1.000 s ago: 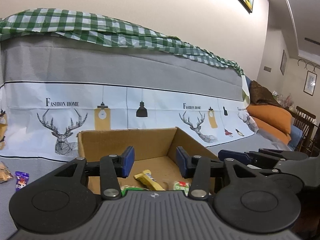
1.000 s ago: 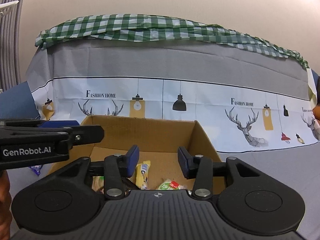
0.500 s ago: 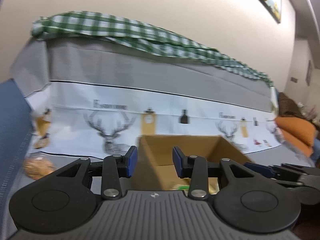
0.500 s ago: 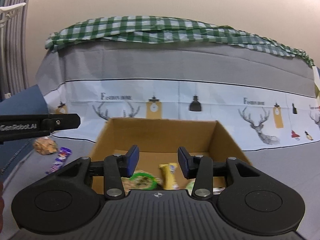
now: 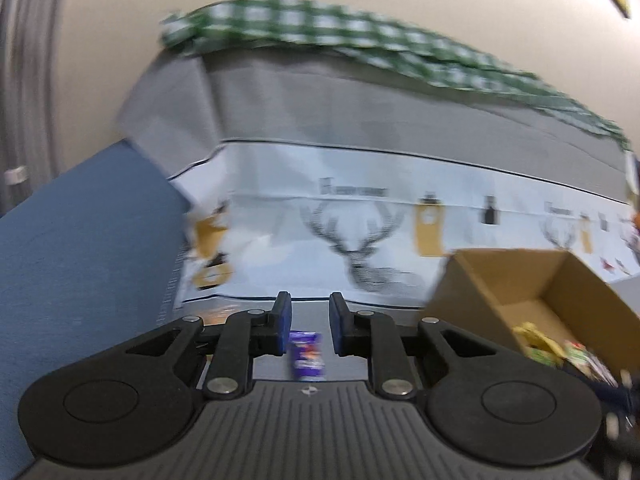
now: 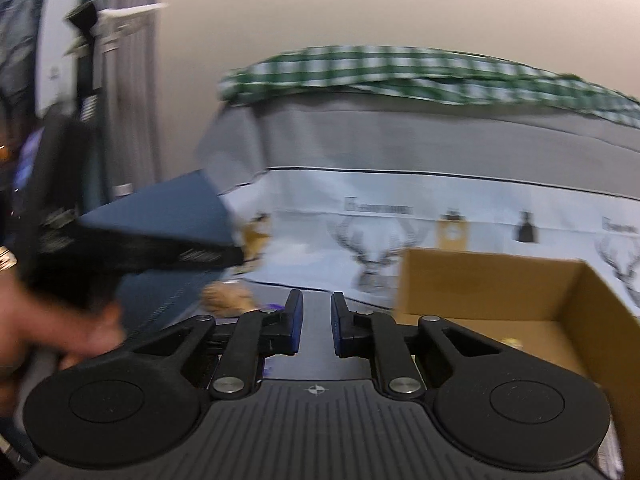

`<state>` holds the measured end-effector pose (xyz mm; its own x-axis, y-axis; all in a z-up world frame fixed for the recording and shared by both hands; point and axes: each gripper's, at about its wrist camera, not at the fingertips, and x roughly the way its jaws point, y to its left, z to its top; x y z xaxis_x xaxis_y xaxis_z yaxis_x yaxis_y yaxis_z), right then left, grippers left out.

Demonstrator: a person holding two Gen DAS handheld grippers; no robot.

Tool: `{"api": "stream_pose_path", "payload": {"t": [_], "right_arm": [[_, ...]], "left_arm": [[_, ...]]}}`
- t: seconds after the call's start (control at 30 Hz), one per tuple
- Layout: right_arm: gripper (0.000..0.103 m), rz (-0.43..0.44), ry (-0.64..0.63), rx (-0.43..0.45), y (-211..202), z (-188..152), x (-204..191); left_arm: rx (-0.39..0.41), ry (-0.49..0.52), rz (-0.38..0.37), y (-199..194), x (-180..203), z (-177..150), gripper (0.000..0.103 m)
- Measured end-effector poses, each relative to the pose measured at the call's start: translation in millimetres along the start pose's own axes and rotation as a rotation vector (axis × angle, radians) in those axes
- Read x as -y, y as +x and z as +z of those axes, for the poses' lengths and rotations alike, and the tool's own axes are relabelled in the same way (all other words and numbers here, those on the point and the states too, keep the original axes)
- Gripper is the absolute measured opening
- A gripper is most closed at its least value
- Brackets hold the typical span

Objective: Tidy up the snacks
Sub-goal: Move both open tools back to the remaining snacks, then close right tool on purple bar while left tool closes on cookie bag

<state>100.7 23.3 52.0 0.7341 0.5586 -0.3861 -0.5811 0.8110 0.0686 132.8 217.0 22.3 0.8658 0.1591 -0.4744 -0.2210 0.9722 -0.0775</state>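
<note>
The cardboard box (image 5: 532, 280) sat to the right, several snacks already inside; the step in hand looked like fetching a loose one; the left gripper (image 5: 310, 328), jaws closing and empty, pointed at the purple packet (image 5: 307, 354) lying near; the right gripper (image 6: 316, 326) was pinched narrow, holding nothing; next, reopening over the packet.

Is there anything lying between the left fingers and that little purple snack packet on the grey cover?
Nothing visible. The small purple snack packet lies on bare grey cover just ahead of the left gripper, whose fingers are closing with nothing between them. The brown cardboard box sits off to the right.
</note>
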Motion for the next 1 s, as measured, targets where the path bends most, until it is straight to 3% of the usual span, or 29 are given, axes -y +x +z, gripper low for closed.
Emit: {"api": "stream_pose_path", "payload": {"t": [0.27, 0.47, 0.53, 0.6, 0.67, 0.8, 1.0], "right_arm": [[0.016, 0.055, 0.007, -0.051, 42, -8, -38], [0.017, 0.038, 0.087, -0.103, 87, -11, -37], [0.021, 0.041, 0.111, -0.115, 105, -10, -34], [0.035, 0.034, 0.124, -0.134, 122, -13, -34], [0.043, 0.02, 0.136, -0.16, 140, -18, -34], [0.052, 0.005, 0.139, -0.207, 170, -30, -40], [0.066, 0.0, 0.128, -0.27, 205, -43, -45]], "left_arm": [[-0.079, -0.136, 0.13, 24, -44, 6, 0.022], [-0.094, -0.145, 0.173, 31, -52, 6, 0.023], [-0.095, -0.143, 0.181, 34, -55, 7, 0.024], [-0.099, -0.146, 0.19, 39, -59, 7, 0.024], [-0.106, -0.16, 0.199, 43, -64, 7, 0.024], [-0.118, -0.177, 0.205, 54, -72, 7, 0.024], [-0.124, -0.121, 0.197, 68, -68, 7, 0.025]]}}
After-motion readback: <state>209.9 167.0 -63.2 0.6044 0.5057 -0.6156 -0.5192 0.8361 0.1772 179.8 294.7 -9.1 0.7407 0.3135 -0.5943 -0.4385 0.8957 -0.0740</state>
